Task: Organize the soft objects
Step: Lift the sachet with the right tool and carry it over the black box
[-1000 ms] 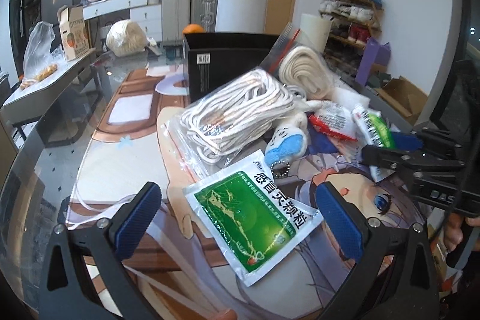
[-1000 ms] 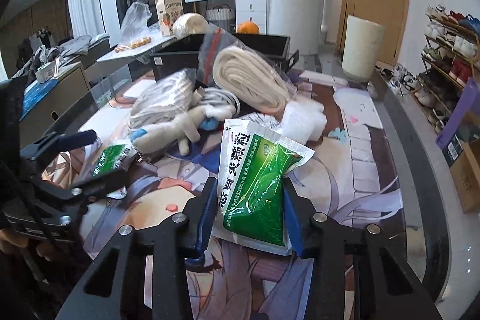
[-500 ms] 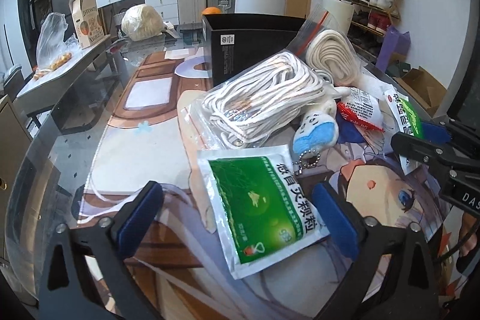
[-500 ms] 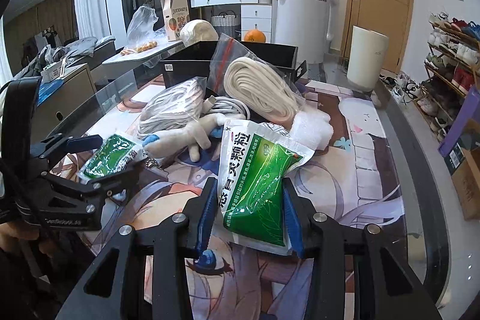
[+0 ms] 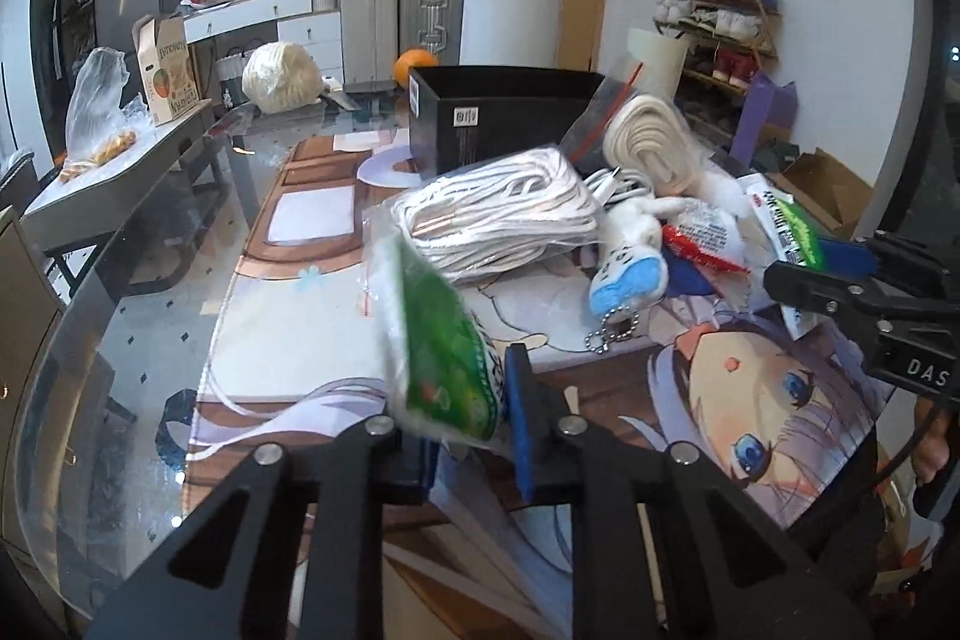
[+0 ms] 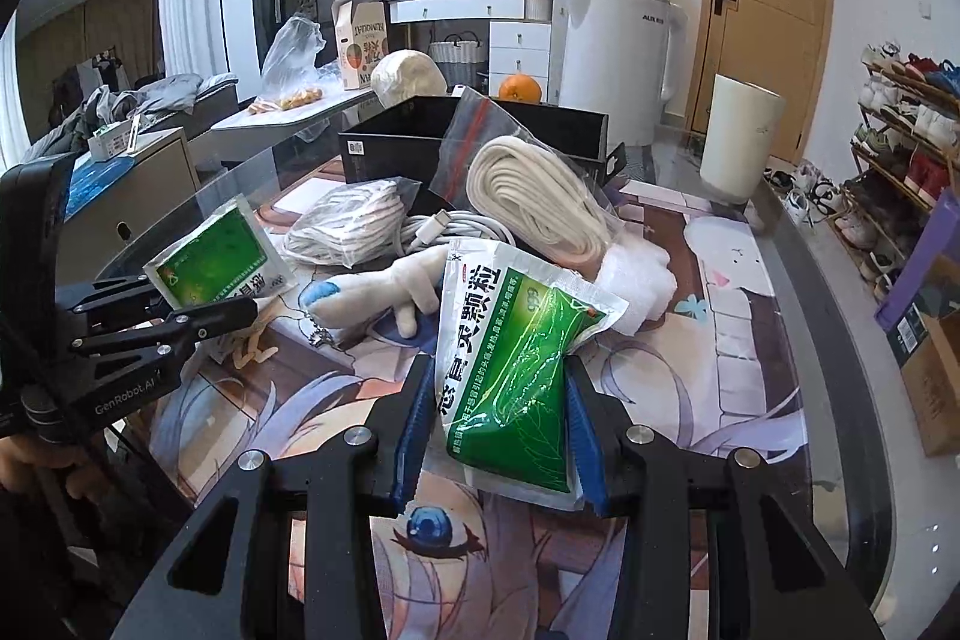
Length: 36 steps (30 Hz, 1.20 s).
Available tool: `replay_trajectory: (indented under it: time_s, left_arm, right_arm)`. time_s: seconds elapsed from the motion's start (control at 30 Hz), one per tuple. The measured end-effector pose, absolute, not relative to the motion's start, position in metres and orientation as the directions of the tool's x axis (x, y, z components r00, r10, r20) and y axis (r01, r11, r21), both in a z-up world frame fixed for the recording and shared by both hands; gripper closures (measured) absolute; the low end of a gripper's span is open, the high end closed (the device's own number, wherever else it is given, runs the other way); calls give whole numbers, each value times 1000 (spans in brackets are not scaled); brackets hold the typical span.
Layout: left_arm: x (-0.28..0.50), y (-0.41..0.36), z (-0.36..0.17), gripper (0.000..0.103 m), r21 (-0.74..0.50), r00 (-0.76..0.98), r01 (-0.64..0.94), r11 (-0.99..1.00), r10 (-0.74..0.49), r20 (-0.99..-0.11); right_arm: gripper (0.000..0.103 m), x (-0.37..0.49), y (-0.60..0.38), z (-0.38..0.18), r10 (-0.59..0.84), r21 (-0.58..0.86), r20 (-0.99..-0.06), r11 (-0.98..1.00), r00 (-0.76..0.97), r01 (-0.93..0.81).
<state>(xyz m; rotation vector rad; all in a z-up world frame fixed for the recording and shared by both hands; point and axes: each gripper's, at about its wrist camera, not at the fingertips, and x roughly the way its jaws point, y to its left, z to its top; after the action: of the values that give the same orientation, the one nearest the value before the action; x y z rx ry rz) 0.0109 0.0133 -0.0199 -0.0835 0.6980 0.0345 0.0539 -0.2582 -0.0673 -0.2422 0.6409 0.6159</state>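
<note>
Our left fingers [image 5: 521,400] pinching a green sachet [image 5: 444,340], right gripper [image 6: 498,424] clamping another green packet [image 6: 516,370], black box [image 5: 504,118] behind, contents unseen.

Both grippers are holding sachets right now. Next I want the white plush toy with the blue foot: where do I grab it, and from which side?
Grip the plush toy across its white body, just behind the blue foot, coming from above. It lies flat on the mat at the pile's near edge, body exposed. Avoid the keychain at the foot: thin and loose. Its far end runs under the cable bag, so pull it toward you.
</note>
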Motion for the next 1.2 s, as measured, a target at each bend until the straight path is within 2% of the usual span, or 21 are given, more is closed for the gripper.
replay_trajectory:
  time_s: [0.6, 1.2]
  left_arm:
    - [-2, 12, 8, 90, -128, 842, -4, 992, -66, -535]
    - [37, 8, 60, 90, -140, 895, 64, 988, -119, -429]
  right_arm:
    - [61, 46, -259, -47, 507, -28, -555, 781, 659, -624]
    - [61, 92, -253, 2, 550, -23, -484, 770, 681, -638]
